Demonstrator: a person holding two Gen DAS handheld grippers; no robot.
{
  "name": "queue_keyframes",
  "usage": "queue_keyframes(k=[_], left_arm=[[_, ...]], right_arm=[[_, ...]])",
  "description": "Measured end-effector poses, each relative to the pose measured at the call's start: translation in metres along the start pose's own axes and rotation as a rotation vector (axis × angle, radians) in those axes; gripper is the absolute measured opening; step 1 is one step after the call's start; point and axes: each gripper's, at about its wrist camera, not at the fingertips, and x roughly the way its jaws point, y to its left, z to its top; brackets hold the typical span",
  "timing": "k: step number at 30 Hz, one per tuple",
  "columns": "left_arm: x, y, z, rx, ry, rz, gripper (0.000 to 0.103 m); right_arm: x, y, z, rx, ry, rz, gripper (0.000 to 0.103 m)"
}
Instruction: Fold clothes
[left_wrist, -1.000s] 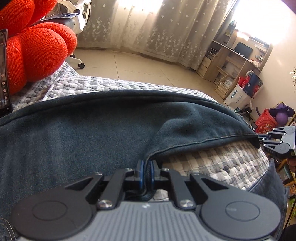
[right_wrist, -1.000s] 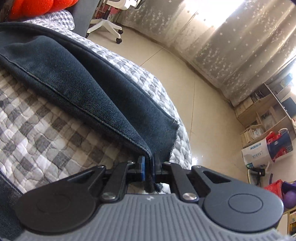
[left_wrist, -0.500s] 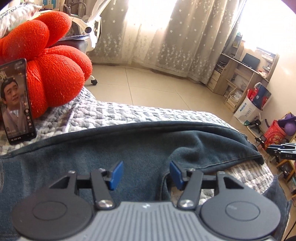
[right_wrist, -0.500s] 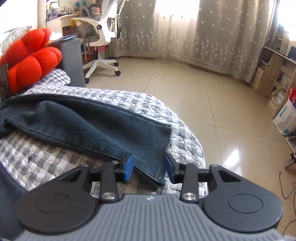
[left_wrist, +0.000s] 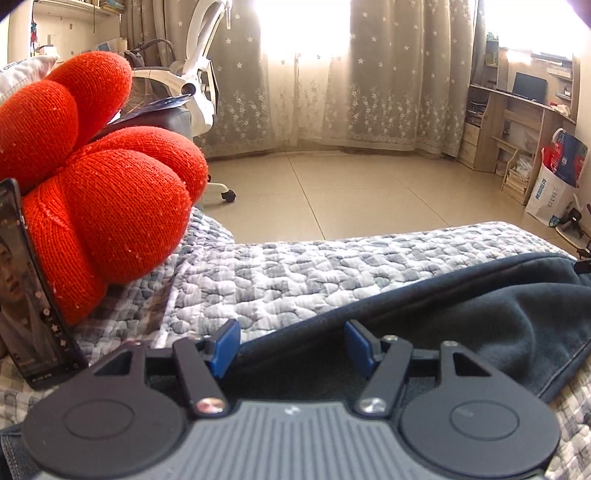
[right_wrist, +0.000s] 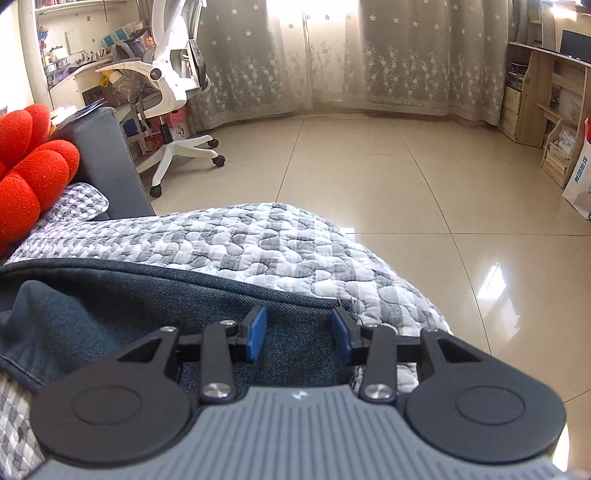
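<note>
— Where are the jeans (right_wrist: 110, 314)?
— Folded on the checked quilt (right_wrist: 266, 240), beside the red cushion (left_wrist: 107, 214).
— And the grippers?
— The left gripper (left_wrist: 291, 345) is opening over the denim, gripping nothing; the right gripper (right_wrist: 299, 334) is released too (pads clear of the cloth).

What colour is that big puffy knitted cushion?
The big puffy knitted cushion is bright orange-red, clearest in the left wrist view.

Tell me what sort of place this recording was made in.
Likely a bedroom or study at home: a quilted checked cover with dark jeans lying on it, a white office chair at a cluttered desk, lace curtains over bright windows.
</note>
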Motion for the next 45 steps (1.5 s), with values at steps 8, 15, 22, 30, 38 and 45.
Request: queue_keyframes(k=[8, 15, 22, 30, 38, 45], left_arm=[[0.005, 0.0, -0.006, -0.01, -0.013, -0.045, 0.017], [-0.007, 0.001, 0.006, -0.049, -0.059, -0.039, 0.009], [0.014, 0.006, 0.009, -0.072, -0.007, -0.027, 0.011], [0.013, 0.013, 0.008, -0.1, -0.03, -0.076, 0.017], [0.028, -0.013, 0.012, 0.029, 0.014, -0.086, 0.015], [0.01, -0.013, 0.021, 0.027, -0.056, -0.069, 0.006]], right_arm=[[-0.004, 0.013, 0.0, -0.053, -0.061, -0.039, 0.0], [-0.015, 0.016, 0.03, -0.143, -0.185, -0.2, 0.0], [-0.007, 0.001, 0.057, -0.042, -0.116, -0.096, 0.011], [-0.011, -0.013, 0.012, 0.008, -0.041, -0.044, 0.055], [-0.002, 0.002, 0.001, -0.036, -0.038, -0.046, 0.016], [-0.007, 0.008, 0.038, -0.141, -0.151, -0.117, 0.011]])
